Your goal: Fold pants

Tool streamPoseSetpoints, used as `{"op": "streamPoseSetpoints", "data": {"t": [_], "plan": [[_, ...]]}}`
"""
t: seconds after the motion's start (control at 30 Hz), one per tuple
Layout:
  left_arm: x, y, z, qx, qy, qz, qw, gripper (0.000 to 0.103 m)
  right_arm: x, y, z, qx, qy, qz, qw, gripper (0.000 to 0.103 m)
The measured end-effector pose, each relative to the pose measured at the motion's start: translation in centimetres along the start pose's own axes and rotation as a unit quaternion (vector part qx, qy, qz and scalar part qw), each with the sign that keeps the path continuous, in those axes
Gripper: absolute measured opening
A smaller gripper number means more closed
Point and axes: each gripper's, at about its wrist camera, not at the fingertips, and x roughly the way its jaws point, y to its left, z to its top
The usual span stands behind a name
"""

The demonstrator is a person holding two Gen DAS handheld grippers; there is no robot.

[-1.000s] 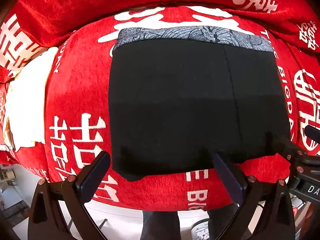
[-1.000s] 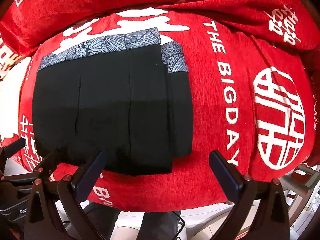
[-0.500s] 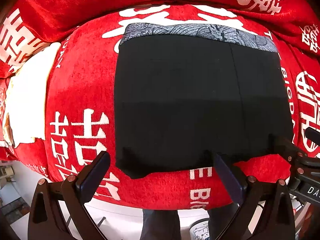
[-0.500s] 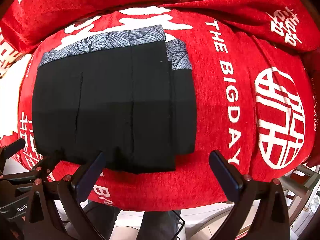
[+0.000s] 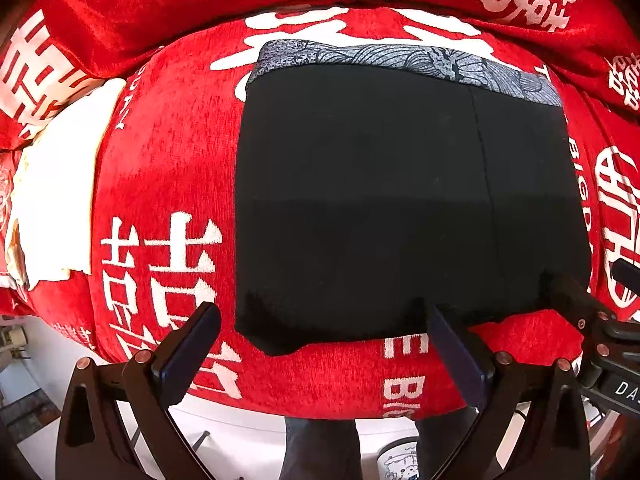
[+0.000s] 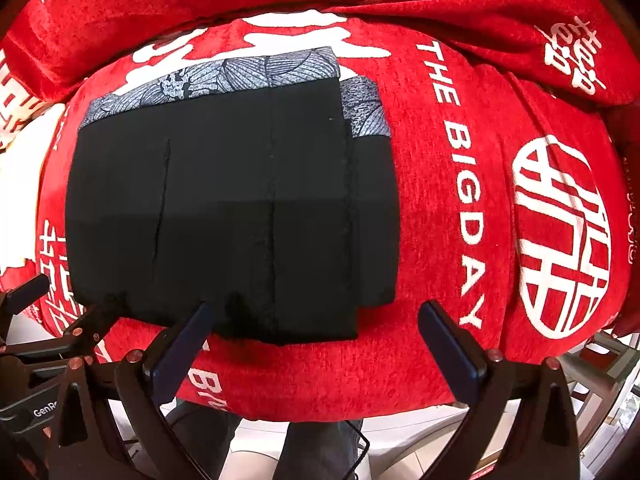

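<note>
We hold left gripper [image 5: 324,344] wide open, empty, at near hem of black pants [image 5: 400,200]; right gripper [image 6: 316,336] likewise wide, empty, at same hem

Pants lie folded flat on red blanket [image 6: 460,184], grey patterned waistband [image 6: 224,76] at far edge

Risks, as we judge: jaws pinch top layer only, stack peels apart; offset right layer [image 6: 372,208] skews next fold; plush blanket gets caught in grip

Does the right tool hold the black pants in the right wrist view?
No, the right tool is open, its fingers spread wide above the near edge of the black pants with nothing between them.
</note>
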Motion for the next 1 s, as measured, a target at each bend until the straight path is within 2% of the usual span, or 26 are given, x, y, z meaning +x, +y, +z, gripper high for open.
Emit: {"op": "streamPoseSetpoints", "data": {"t": [1.0], "plan": [[0.0,-0.05,0.22,0.0,0.0,-0.012,0.9999,0.103,0.36,0.11,-0.19,-0.001,0.004,-0.001,1.0,0.103]]}}
